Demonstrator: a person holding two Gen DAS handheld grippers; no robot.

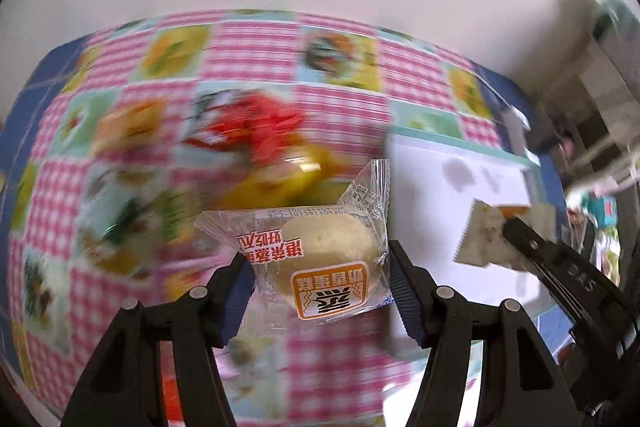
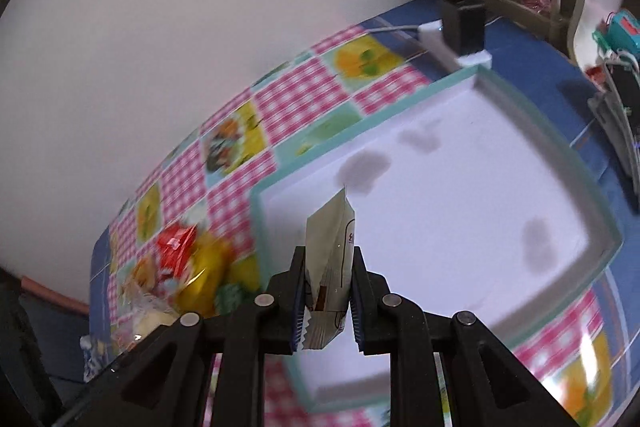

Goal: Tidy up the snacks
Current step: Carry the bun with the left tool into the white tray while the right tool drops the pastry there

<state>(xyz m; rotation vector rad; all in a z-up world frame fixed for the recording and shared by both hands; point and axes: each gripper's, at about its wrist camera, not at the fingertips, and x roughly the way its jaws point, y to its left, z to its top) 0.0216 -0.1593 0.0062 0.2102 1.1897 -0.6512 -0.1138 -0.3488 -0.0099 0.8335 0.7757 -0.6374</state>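
Your left gripper (image 1: 320,279) is clenched on a clear-wrapped steamed cake (image 1: 320,259); the pads press both sides of the wrapper and the cake hangs above the checked tablecloth (image 1: 248,43), just left of the white tray (image 1: 460,187). Your right gripper (image 2: 326,291) is clamped on a small beige sachet (image 2: 330,259), held upright over the near left part of the tray (image 2: 440,187), which looks empty except for shadows.

You should lower the sachet first, close to the tray floor, then open the fingers; it is light and may tip over if dropped from high. Put it toward the 12 o'clock corner, so space remains. Then bring the cake in from 9 o'clock, over the teal rim, and lay it flat beside the sachet, not on it. The remaining snack pile (image 2: 180,267) waits at 8 o'clock in the right view. The pictures are blurred, so slow your hands before releasing.
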